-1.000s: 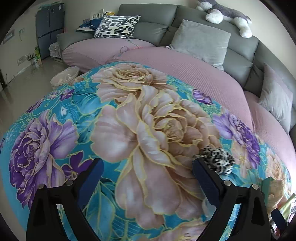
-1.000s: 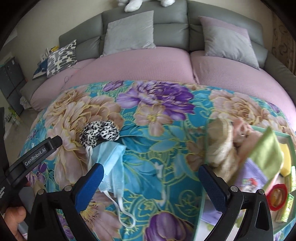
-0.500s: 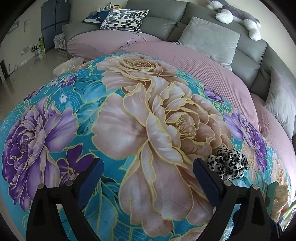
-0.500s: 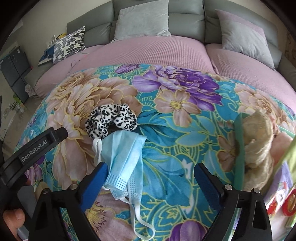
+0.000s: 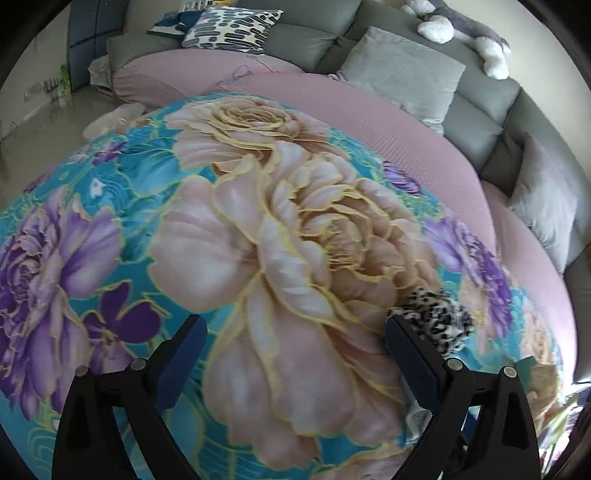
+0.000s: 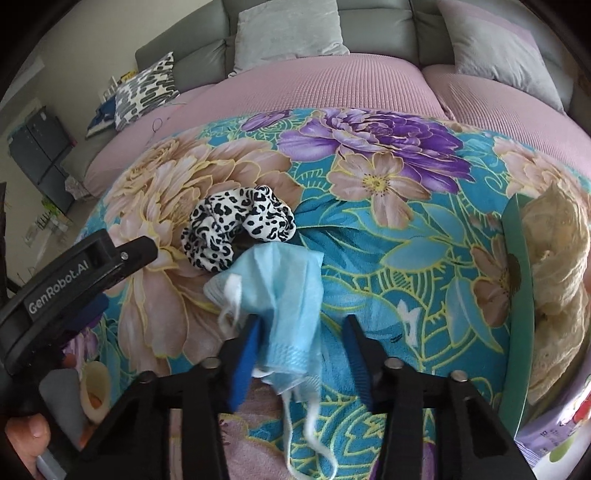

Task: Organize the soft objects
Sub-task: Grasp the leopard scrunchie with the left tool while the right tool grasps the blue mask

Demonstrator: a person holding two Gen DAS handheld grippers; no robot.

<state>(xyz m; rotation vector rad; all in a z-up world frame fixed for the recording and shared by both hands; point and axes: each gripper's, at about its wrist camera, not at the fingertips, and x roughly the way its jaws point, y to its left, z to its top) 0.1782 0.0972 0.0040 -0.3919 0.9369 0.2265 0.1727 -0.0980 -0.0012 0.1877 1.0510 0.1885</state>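
A light blue face mask [image 6: 284, 288] lies crumpled on the floral blanket [image 6: 406, 258], its white ear loops trailing toward me. My right gripper [image 6: 301, 325] straddles it with closing jaws. The left pad [image 6: 245, 354] touches the mask, while the right pad [image 6: 354, 350] still stands clear of it. A leopard-print scrunchie [image 6: 236, 225] sits just beyond the mask. My left gripper [image 5: 293, 325] hovers open over the blanket with nothing between its fingers. The scrunchie [image 5: 432, 317] lies just past its right fingertip.
A green-rimmed box [image 6: 521, 295] at the right holds cream lace fabric [image 6: 554, 258]. A pink-covered grey sofa [image 6: 332, 85] with cushions lies behind the blanket. A plush toy [image 5: 461, 26] rests on the sofa back. A hand [image 6: 26, 439] holds the left gripper's body [image 6: 85, 273].
My right gripper has come down onto the mask and its jaws have narrowed from wide open to around it, bunching the fabric. The left gripper has barely shifted.
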